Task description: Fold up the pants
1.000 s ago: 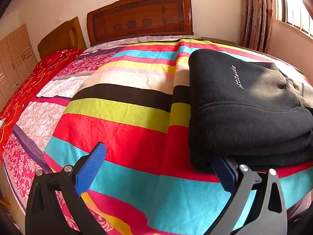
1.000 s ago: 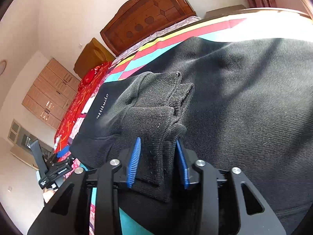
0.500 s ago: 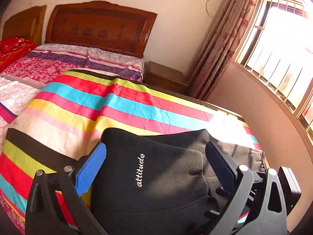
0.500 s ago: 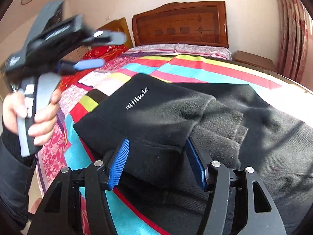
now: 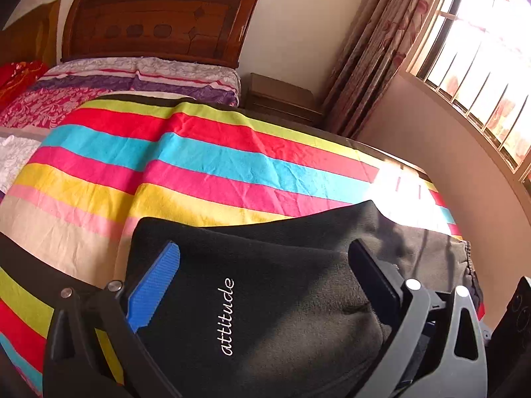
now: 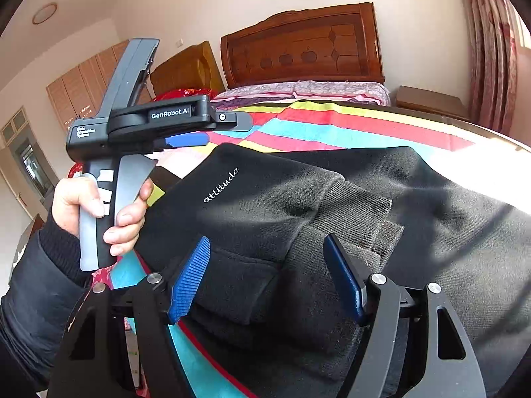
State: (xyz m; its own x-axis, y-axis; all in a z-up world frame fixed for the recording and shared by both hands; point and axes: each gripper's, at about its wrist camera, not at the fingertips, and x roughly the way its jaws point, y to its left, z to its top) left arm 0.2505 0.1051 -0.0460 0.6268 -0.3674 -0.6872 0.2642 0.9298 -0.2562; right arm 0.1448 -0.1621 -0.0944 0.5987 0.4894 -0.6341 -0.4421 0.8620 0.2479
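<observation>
On striped bedspread [image 5: 232, 152], folded black pants [image 6: 265, 199] lettered "attitude", left tool [image 6: 186, 139] marked "GenRobot.AI", both tools spread wide, gripping nothing

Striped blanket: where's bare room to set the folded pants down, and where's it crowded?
Free: the striped blanket between the pants and the purple pillows by the headboard, plus the strip left of the pants. Crowded: the near right corner, where the pants spread toward the window-side edge with both open claws, left claw and right claw, over them.
</observation>
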